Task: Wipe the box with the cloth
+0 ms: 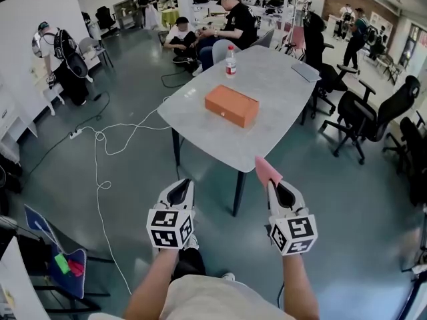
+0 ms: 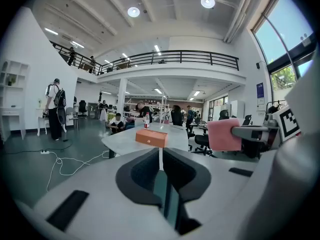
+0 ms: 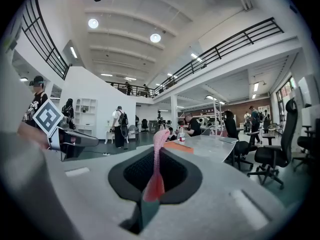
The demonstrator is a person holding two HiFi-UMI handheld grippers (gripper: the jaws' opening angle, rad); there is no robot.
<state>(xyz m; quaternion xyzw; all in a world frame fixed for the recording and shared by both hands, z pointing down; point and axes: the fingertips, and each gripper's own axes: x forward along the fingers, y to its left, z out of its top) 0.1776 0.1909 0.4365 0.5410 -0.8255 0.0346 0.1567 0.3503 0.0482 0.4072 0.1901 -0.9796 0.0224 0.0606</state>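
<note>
An orange box (image 1: 231,105) lies flat on the grey table (image 1: 267,132), well ahead of both grippers; it shows small in the left gripper view (image 2: 151,137) and in the right gripper view (image 3: 176,146). My right gripper (image 1: 273,179) is shut on a pink cloth (image 1: 267,170), which sticks up out of its jaws (image 3: 157,156) and appears at the right of the left gripper view (image 2: 223,134). My left gripper (image 1: 181,183) is shut with nothing in it, jaws pressed together. Both hang over the floor in front of the table.
A drink bottle (image 1: 230,61) stands at the table's far side and a grey pad (image 1: 305,71) lies at its far right. Black office chairs (image 1: 367,115) crowd the right. White cables (image 1: 107,145) trail over the floor at left. People sit and stand beyond the table.
</note>
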